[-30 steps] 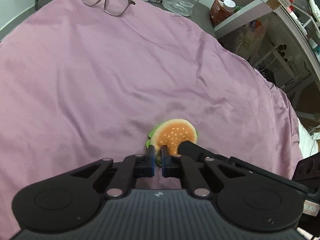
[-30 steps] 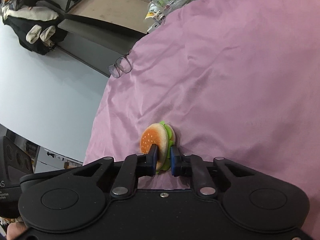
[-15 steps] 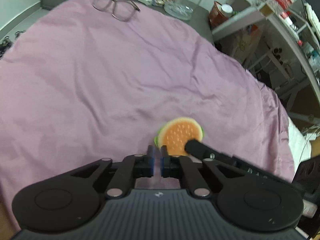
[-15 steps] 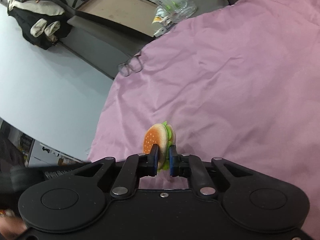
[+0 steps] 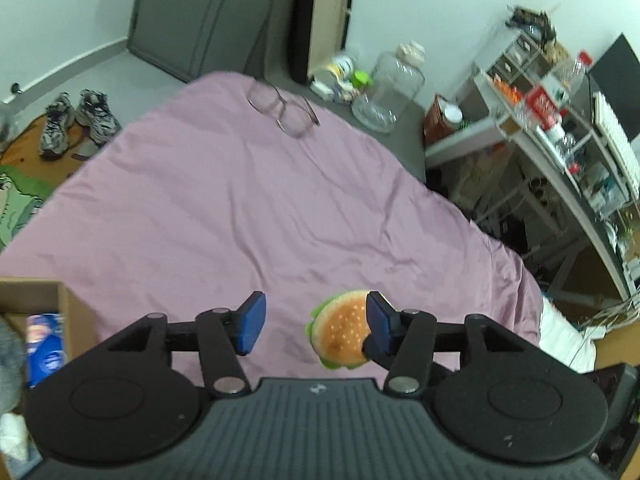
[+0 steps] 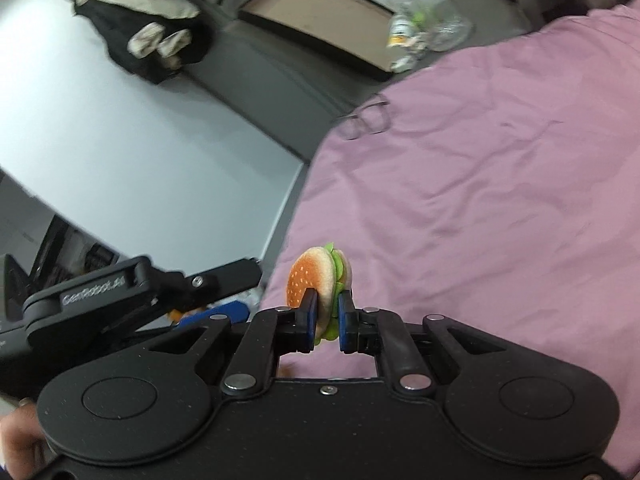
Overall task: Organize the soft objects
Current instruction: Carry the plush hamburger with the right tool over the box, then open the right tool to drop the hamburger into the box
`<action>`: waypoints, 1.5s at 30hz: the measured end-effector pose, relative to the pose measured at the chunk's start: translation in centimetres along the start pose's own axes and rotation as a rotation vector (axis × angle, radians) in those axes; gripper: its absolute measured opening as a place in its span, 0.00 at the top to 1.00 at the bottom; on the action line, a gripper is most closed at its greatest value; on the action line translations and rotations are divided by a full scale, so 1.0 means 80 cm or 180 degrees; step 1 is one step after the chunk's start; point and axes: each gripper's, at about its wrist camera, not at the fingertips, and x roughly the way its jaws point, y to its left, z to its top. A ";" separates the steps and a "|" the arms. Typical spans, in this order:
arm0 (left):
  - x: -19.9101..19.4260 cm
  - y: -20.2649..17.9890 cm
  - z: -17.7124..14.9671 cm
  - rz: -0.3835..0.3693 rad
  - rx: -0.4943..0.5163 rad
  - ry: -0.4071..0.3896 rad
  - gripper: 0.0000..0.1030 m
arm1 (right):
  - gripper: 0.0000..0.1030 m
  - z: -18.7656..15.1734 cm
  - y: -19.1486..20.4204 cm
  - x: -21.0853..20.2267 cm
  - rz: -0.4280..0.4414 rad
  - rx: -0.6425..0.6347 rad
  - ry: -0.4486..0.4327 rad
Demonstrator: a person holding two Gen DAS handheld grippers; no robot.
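Burger plush (image 6: 320, 280) pinched on edge between the blue pads (image 6: 308, 320) of my right gripper (image 6: 325, 326), raised clear of the pink bedspread (image 6: 480, 200), a grip that in my judgement suits carrying it off the bed. My left gripper (image 5: 316, 324) stands spread wide with nothing in it, the toy just inside its right pad (image 5: 378, 322), so the plush hangs between both tools. A cardboard box (image 5: 48, 300) sits left of the left gripper, likely the drop point.

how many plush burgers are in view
1: the plush burger is pinched between the right gripper fingers above the pink bedsheet. More may sit unseen in the cardboard box.
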 end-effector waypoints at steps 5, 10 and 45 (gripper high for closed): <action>-0.041 0.014 0.000 -0.0048 -0.0064 -0.0121 0.48 | 0.90 -0.012 0.046 -0.011 0.0143 -0.0181 0.0008; -0.071 0.030 -0.006 -0.0103 -0.0122 -0.0169 0.48 | 0.90 -0.029 0.086 -0.012 0.0251 -0.0314 0.0098; -0.158 0.202 -0.069 0.0027 -0.0625 -0.0408 0.61 | 0.82 -0.143 0.192 0.064 0.0149 -0.0708 0.0476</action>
